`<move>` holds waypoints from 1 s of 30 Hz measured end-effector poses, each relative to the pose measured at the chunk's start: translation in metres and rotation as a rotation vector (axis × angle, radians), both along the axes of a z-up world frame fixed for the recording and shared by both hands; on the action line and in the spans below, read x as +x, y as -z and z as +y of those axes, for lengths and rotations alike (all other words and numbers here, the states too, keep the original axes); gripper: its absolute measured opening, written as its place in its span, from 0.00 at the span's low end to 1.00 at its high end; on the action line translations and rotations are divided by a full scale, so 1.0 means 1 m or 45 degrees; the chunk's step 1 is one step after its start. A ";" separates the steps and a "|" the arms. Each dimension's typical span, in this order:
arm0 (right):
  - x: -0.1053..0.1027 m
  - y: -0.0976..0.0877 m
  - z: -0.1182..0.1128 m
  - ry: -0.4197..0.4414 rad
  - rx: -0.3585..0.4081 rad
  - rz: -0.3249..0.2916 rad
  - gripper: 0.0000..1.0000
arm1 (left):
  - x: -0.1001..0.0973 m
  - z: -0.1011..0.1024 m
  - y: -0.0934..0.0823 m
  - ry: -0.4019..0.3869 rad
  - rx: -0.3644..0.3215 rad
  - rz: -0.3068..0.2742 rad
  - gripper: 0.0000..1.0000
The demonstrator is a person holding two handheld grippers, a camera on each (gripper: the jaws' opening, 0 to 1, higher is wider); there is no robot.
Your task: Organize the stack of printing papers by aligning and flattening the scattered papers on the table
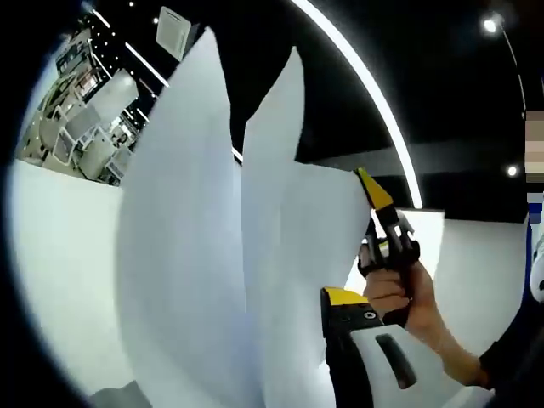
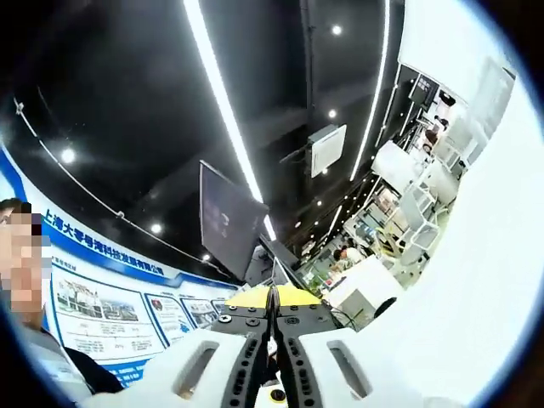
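Several white printing papers (image 1: 195, 255) stand upright and fanned in the left gripper view, lifted off the white table (image 1: 59, 255). They rise from beside my left gripper's (image 1: 319, 297) yellow-tipped jaw, lie against its inner face and hide the other jaw. The right gripper (image 1: 374, 189), held by a hand (image 1: 399, 293), has its yellow tip at the sheets' right edge. In the right gripper view, my right gripper (image 2: 272, 296) points up toward the ceiling. Its jaws are pressed together, and no sheet is visible between them.
The white table (image 2: 476, 280) spreads along the right of the right gripper view. White chairs and desks (image 1: 89, 119) stand far behind. A person's sleeve (image 1: 518, 348) is at the right edge. Overhead are a dark ceiling and a light strip (image 2: 221, 93).
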State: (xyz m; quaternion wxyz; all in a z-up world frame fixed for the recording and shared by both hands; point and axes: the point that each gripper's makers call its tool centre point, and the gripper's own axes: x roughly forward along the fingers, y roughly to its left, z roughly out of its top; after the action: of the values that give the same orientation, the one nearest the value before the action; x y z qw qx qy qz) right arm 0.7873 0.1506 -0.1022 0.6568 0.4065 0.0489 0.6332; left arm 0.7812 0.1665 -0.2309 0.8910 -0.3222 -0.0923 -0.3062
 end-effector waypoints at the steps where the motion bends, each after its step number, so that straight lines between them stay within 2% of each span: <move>1: 0.000 0.000 0.000 0.001 -0.001 -0.001 0.00 | 0.000 0.000 0.000 0.001 -0.003 0.002 0.32; 6: -0.001 0.000 0.002 -0.006 -0.005 -0.004 0.00 | 0.000 0.000 0.000 0.003 -0.009 0.007 0.31; 9: -0.001 0.000 0.003 -0.005 -0.011 -0.011 0.00 | 0.000 0.000 0.002 -0.001 0.011 0.007 0.24; 22: -0.003 0.004 0.006 -0.004 -0.056 -0.020 0.00 | 0.002 0.001 0.007 -0.029 0.067 0.006 0.11; 24: -0.002 0.006 0.008 0.003 -0.073 -0.025 0.00 | 0.002 0.001 0.008 -0.021 0.063 0.010 0.07; 30: 0.000 0.008 0.007 0.031 -0.093 -0.039 0.00 | 0.003 0.007 0.008 -0.026 0.014 0.025 0.06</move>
State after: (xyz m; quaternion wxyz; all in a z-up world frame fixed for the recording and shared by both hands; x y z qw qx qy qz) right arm 0.7877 0.1573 -0.1105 0.6796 0.3731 0.0570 0.6291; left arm 0.7842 0.1730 -0.2385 0.8967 -0.3192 -0.0852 -0.2945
